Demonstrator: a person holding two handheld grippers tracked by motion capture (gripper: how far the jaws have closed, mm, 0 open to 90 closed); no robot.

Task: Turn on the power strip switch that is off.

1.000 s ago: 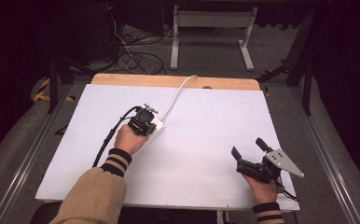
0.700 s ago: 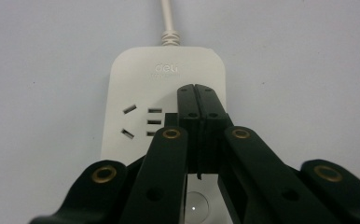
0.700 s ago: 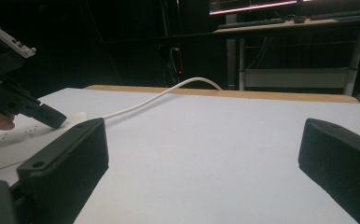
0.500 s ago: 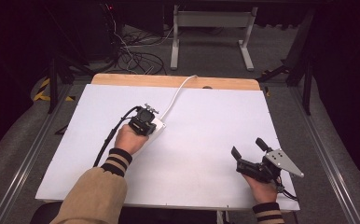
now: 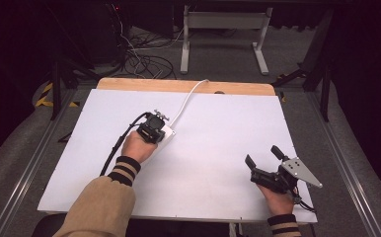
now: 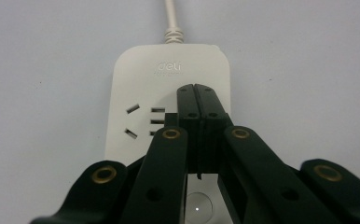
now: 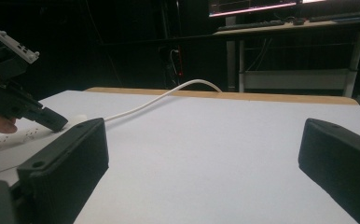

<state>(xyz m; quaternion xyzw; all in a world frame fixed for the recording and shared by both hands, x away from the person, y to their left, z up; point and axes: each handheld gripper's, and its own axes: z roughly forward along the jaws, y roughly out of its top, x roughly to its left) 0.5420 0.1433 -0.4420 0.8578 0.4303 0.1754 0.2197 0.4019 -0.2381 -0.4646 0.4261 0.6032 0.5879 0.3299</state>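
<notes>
Item: white power strip (image 6: 169, 107), mid-counter (image 5: 218, 123), cord toward far edge. Left tool (image 5: 152, 129) closed, tips pressing its top, unmoved. Right tool (image 5: 266, 159) open, empty, near right corner.

The power strip (image 6: 166, 107) is off-white, with pale grey lettering near its cord (image 5: 187, 97), which is white too. Over the power strip, the left gripper (image 6: 197, 88) is black with brass-coloured rivets. The right gripper (image 5: 263, 158) is black and carries a grey plate. Under the power strip, the table (image 5: 228, 128) is white, with a light wooden strip along its far edge. Both sleeve cuffs are striped black and tan.
</notes>
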